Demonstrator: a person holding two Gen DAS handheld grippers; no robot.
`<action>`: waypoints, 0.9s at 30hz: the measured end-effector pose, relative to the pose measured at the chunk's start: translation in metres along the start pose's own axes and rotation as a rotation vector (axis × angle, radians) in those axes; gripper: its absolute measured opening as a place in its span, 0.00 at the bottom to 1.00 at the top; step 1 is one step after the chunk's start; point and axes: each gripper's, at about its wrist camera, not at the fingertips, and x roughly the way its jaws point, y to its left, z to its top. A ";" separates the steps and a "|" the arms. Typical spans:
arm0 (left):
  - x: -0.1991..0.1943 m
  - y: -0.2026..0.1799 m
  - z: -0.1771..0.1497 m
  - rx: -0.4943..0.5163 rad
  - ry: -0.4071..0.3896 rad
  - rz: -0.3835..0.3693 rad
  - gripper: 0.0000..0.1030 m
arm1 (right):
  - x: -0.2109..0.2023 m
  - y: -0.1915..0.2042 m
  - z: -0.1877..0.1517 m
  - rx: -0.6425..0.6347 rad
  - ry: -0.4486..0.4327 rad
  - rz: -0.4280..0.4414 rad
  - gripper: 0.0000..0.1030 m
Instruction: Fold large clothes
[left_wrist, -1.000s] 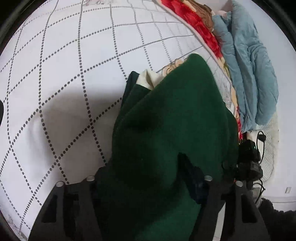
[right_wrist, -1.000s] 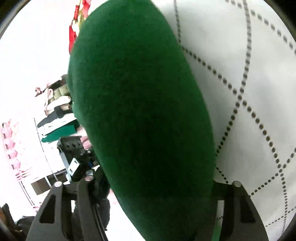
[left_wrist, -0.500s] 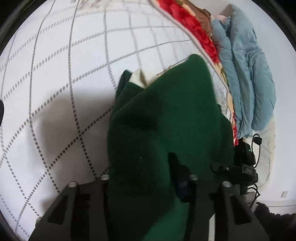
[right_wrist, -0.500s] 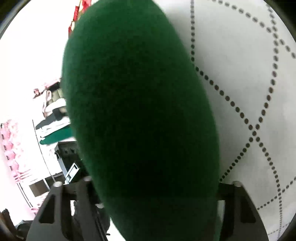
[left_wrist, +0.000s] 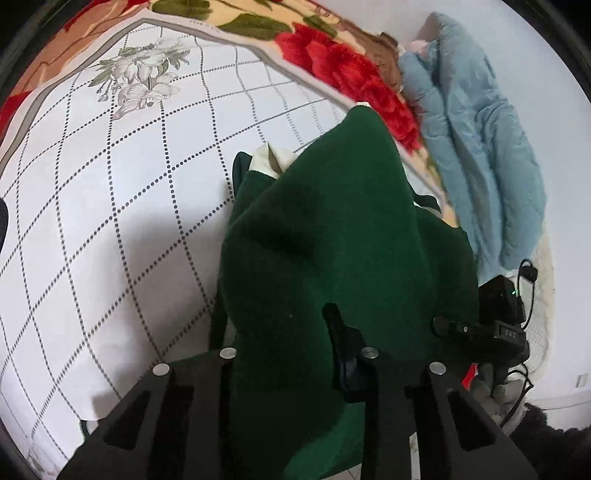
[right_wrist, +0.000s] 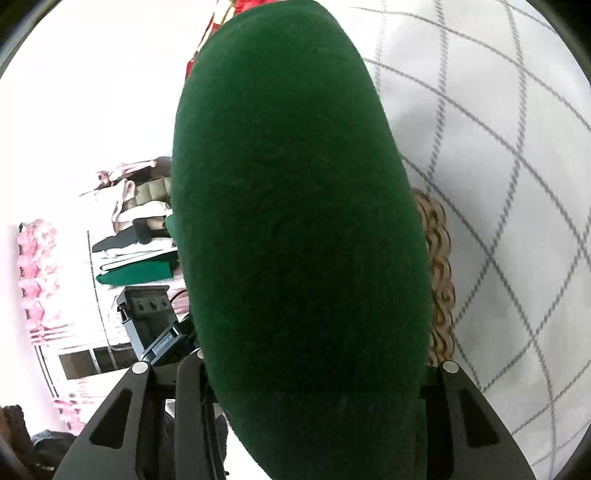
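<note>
Left wrist view: a dark green fleece garment (left_wrist: 332, 236) is bunching up into a tall rounded hump over the bed's white sheet (left_wrist: 110, 221), which is crossed by dotted grey diamond lines, while the left gripper (left_wrist: 295, 365) is closing its jaws on a thick fold of the cloth that fills the gap between them. A cream lining (left_wrist: 271, 158) is peeking out at the far edge of the fabric. A floral blanket (left_wrist: 332, 62) in red and tan and a pale blue quilt (left_wrist: 480, 166) are lying beyond. Seen from the right wrist, the same garment is filling the middle of the frame as a smooth, matte green mound, and the right gripper (right_wrist: 303, 384) is also closing its jaws, with the cloth packed between them. A tan braided piece (right_wrist: 439, 273) is showing just beside the garment's right edge, over the sheet
</note>
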 end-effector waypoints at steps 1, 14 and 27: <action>0.008 0.002 0.003 -0.006 0.013 0.025 0.30 | 0.004 -0.001 0.007 -0.001 0.018 -0.019 0.47; -0.026 0.028 -0.017 -0.169 -0.124 0.146 0.96 | 0.011 -0.010 0.031 0.004 0.053 -0.230 0.90; -0.042 0.038 -0.143 -0.462 -0.197 0.225 0.96 | 0.003 -0.044 -0.046 0.136 -0.021 -0.204 0.97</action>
